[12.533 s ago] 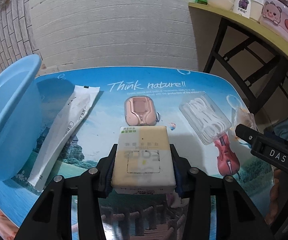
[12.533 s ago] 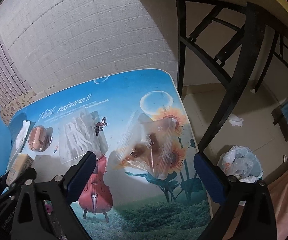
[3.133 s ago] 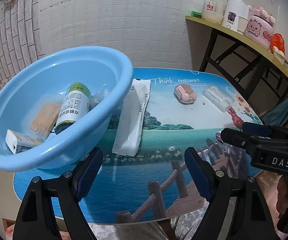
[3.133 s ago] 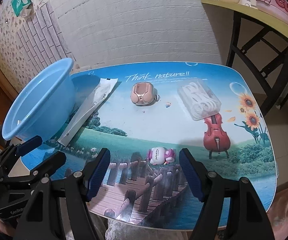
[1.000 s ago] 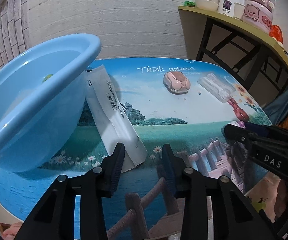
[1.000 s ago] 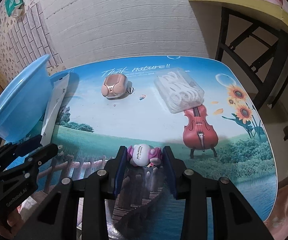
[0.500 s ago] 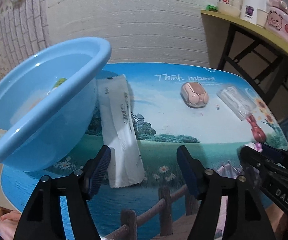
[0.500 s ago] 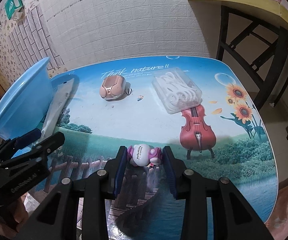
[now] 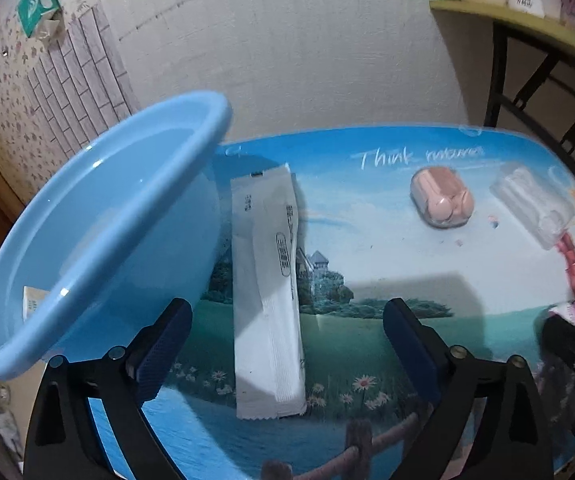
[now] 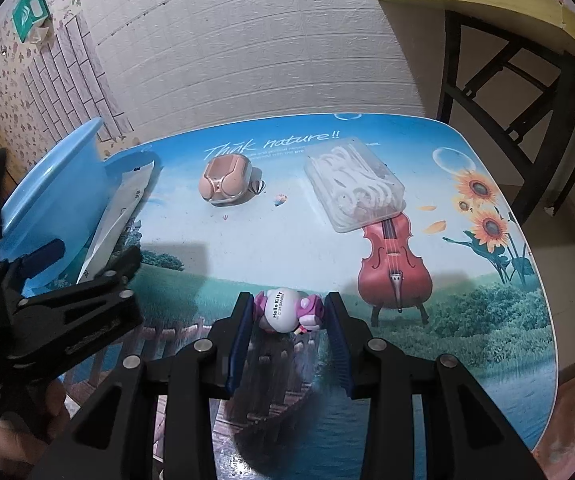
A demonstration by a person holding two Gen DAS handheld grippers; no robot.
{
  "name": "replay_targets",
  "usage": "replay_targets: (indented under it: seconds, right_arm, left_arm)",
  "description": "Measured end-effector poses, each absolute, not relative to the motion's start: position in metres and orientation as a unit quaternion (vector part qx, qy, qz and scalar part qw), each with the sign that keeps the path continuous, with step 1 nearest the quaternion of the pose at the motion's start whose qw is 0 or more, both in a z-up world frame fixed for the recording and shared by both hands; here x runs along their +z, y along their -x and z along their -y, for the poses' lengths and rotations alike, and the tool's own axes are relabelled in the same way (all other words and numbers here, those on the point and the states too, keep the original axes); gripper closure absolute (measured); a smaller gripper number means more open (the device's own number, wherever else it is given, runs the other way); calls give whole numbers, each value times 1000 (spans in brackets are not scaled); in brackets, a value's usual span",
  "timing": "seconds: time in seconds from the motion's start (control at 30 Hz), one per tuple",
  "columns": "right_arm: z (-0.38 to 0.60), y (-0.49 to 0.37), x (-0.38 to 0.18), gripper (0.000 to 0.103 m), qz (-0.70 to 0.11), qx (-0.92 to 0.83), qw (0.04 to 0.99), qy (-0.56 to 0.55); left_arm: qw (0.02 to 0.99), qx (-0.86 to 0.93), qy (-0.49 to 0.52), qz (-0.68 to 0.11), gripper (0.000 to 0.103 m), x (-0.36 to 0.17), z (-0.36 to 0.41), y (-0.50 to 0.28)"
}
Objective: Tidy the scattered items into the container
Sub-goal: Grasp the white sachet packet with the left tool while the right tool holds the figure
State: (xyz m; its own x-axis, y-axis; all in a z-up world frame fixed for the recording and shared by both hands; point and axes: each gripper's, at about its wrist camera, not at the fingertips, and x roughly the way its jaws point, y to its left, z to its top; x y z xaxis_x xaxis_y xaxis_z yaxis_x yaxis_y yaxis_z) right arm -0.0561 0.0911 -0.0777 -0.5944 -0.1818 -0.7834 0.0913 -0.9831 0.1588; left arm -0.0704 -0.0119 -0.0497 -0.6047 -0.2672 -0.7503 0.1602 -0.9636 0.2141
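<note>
My right gripper [image 10: 289, 316] is shut on a small pink-and-white Hello Kitty toy [image 10: 287, 309] near the table's front edge; the toy also shows in the left wrist view [image 9: 571, 311]. My left gripper [image 9: 283, 332] is open and empty, its fingers either side of a long white sachet [image 9: 267, 288] that lies beside the blue basin [image 9: 99, 220]. The basin stands at the table's left end with a small box inside. A pink earbud case [image 10: 225, 186] and a clear box of white cable [image 10: 353, 184] lie at the far side.
The picture-printed table [image 10: 467, 320] ends at a white brick wall. A black-framed shelf [image 10: 487, 4] with cups stands at the right. The left gripper's body [image 10: 59, 312] is at the right wrist view's left side, in front of the basin.
My left gripper has opened wider and moved forward, so its fingers now flank the sachet. My right gripper stays shut on the toy, which seems slightly lifted.
</note>
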Motion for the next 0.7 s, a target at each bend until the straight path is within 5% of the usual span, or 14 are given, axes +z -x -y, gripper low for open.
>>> replay_targets:
  seconds: [0.17, 0.4, 0.7]
  right_arm:
    - [-93, 58, -78, 65, 52, -892, 75, -443]
    - [-93, 59, -79, 65, 50, -891, 73, -444]
    - [-92, 58, -78, 65, 48, -892, 71, -445]
  left_arm:
    - [63, -898, -436, 14, 11, -53, 18, 72]
    - [19, -900, -435, -9, 60, -50, 19, 74]
    - [-12, -904, -428, 1, 76, -49, 9, 63]
